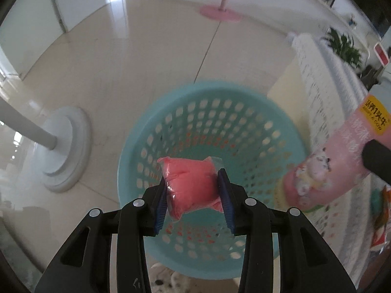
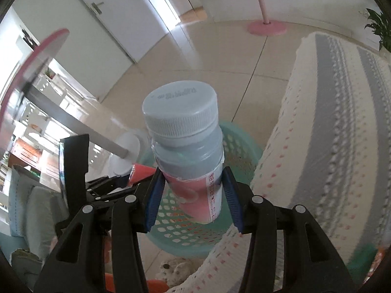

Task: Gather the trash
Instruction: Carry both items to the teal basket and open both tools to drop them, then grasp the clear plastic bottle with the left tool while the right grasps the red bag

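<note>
Teal basket (image 1: 288,131) beside knitted cloth (image 1: 325,78), floor-lamp base (image 1: 66,149).

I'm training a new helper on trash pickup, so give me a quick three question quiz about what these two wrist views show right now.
1. True or false: the left claw is closed on a red plastic packet.
2. What does the right claw hold? A) a capped bottle B) a spoon C) a cup
3. What container sits on the floor below both claws?

Key: 1 true. 2 A, the capped bottle. 3 the turquoise perforated basket.
</note>
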Demonstrator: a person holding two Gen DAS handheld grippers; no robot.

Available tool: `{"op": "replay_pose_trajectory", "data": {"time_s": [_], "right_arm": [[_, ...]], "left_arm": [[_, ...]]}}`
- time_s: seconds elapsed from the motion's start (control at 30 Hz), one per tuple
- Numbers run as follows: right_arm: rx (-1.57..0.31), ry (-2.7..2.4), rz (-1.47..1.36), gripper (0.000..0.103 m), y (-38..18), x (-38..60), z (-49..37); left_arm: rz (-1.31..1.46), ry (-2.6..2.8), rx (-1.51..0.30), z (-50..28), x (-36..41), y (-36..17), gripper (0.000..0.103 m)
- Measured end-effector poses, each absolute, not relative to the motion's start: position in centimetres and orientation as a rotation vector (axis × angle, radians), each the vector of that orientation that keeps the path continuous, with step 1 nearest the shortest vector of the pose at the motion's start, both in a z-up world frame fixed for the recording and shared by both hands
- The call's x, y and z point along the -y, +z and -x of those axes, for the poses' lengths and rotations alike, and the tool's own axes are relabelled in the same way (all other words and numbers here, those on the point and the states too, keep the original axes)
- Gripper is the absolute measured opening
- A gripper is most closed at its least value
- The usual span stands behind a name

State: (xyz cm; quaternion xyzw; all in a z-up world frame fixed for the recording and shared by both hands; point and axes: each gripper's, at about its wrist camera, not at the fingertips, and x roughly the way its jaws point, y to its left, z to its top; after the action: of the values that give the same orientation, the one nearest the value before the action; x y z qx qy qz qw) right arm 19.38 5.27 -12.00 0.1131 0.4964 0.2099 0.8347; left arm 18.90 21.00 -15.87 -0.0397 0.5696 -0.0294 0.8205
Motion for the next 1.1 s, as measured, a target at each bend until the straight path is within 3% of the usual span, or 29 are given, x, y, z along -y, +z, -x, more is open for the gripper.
{"op": "replay_pose_trajectory", "data": {"time_s": [0.17,0.23,0.27,0.73,1.1], "right_arm": [[-1.122,0.433,-0.159,0.045,-14.1,-7.5,-19.0],[-1.141,0.425,-0.147,0.046,-14.6,-7.6,-18.6],[-1.154,0.425,-0.149,0.047,-14.9,-7.7,-18.6],[-1.103,0.448,-0.176,0.05,-12.2,-4.3,-16.3],[-0.773,0.325,-0.053,0.05,-1.8,5.0,-9.1]], "left_arm": [[0.09,-0.068,-1.259,-18.9,-21.0,-16.2,0.043],[0.102,-0.064,-1.256,-18.8,-20.9,-15.9,0.059],[0.113,-0.062,-1.251,-18.8,-21.0,-15.9,0.061],[0.285,-0.088,-0.934,-17.0,-22.2,-6.7,0.061],[0.2,-0.279,-0.737,-13.7,-13.3,-1.9,0.061]]}}
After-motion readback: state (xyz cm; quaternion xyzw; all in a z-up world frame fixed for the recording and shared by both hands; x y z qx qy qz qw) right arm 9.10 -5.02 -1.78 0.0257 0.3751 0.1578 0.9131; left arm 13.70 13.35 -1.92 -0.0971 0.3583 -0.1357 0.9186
